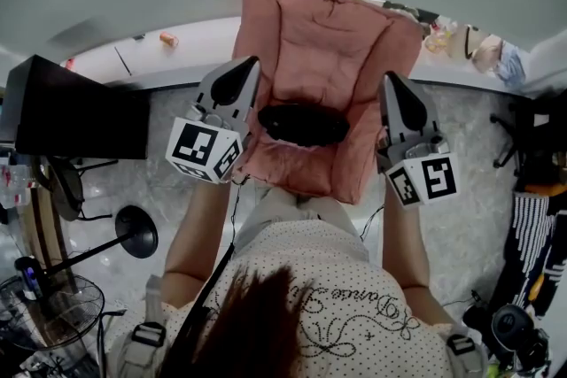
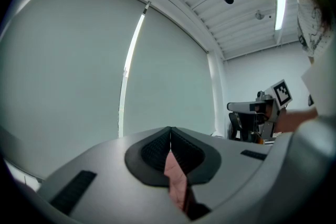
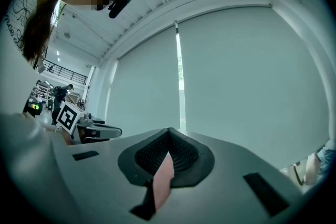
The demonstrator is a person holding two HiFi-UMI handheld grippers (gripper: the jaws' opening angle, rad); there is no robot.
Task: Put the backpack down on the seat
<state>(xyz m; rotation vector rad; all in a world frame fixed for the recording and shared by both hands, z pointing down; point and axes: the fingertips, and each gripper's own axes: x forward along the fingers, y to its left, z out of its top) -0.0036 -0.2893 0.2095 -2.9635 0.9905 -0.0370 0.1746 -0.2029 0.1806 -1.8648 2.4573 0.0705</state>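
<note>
Cream dotted shirt (image 1: 345,270) fills the near edge of the head view, and your forearms reach out from it on either side. Your left gripper (image 1: 245,66) has its jaws pressed together on a thin pink strip (image 2: 176,178) of fabric. Your right gripper (image 1: 390,82) is clamped the same way on its own pink strip (image 3: 163,180), so neither claw stands wide. Between the two hangs the pink quilted backpack (image 1: 328,35), held in front of your body with a gripper tip touching each flank. A black oval shape (image 1: 303,124) crosses its lower middle; you cannot tell what it is. Beneath lies grey marbled floor (image 1: 465,133). A black cabinet (image 1: 75,106) stands off to your left. Beyond it all, a white ledge (image 1: 199,49) carries a small orange thing (image 1: 168,38).
</note>
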